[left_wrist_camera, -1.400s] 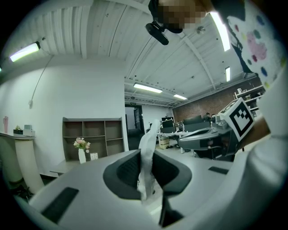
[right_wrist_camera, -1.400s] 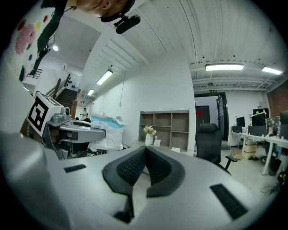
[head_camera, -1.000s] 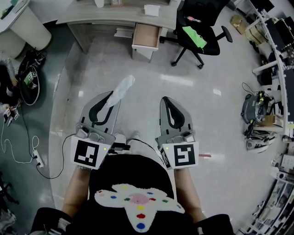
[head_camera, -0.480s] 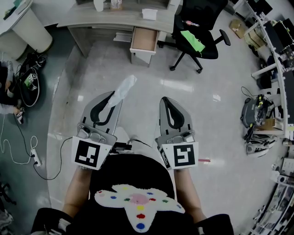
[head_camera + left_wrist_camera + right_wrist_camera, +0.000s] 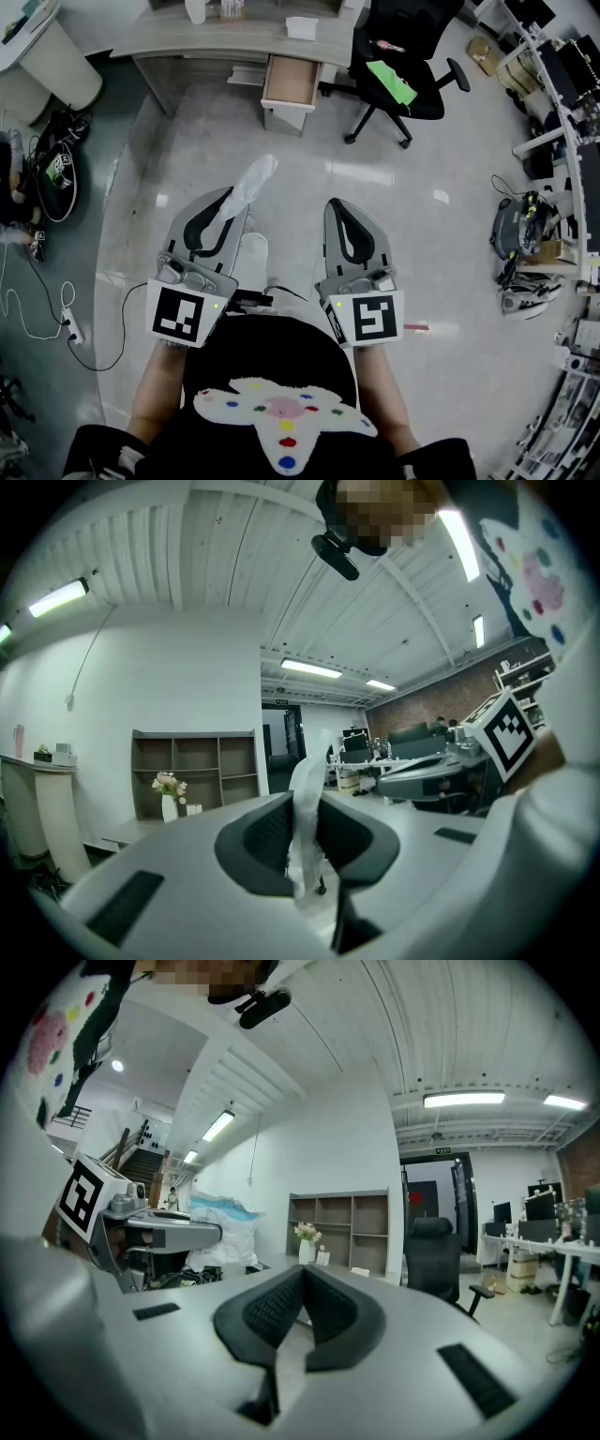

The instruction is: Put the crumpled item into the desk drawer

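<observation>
Head view puts the pale grey desk point(image 5: 187, 37) and its open, brown-lined drawer point(image 5: 291, 82) well ahead across the floor. The left gripper point(image 5: 228, 197) is clamped on the crumpled white plastic item point(image 5: 254, 178). The right gripper point(image 5: 336, 204) is closed on nothing. Carrying over and dropping in are left, I judge.

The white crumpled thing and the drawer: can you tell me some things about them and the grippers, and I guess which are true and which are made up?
1. The left gripper is pinching the white crumpled thing. True.
2. The drawer of the desk is shut. False: it is pulled open.
3. The right gripper is carrying something too. False: its jaws are together with nothing between them.
4. A green thing lies on the black chair. True.
</observation>
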The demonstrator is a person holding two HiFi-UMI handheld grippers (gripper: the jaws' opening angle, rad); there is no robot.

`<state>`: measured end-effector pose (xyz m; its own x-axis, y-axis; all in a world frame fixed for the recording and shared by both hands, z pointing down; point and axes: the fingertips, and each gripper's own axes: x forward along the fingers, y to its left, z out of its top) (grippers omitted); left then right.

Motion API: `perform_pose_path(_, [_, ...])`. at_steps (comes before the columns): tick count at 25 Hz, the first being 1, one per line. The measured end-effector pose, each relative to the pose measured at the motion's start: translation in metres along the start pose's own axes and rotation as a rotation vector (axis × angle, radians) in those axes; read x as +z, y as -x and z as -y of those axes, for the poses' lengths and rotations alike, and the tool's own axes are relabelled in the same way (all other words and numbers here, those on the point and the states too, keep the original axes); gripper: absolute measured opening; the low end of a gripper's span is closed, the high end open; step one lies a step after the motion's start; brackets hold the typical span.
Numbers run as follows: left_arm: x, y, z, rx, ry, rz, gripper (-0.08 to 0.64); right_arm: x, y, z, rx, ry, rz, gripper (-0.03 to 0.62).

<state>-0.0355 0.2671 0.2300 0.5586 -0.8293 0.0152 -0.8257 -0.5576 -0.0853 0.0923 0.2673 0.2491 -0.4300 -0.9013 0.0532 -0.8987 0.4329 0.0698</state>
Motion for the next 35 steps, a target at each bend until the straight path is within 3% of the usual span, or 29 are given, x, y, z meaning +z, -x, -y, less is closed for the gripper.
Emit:
perform_pose_path(12, [-0.011, -0.067, -0.036, -0.070, 0.020, 0.009, 0.061, -0.007, -0.057, 0.026, -0.048, 0.006, -0.031, 0.005])
perform_pose_path(35, [-0.023, -0.239, -0.189, -0.146, 0.016, -0.013, 0.061, 0.008, -0.270, 0.092, -0.105, 0.013, -0.078, 0.005])
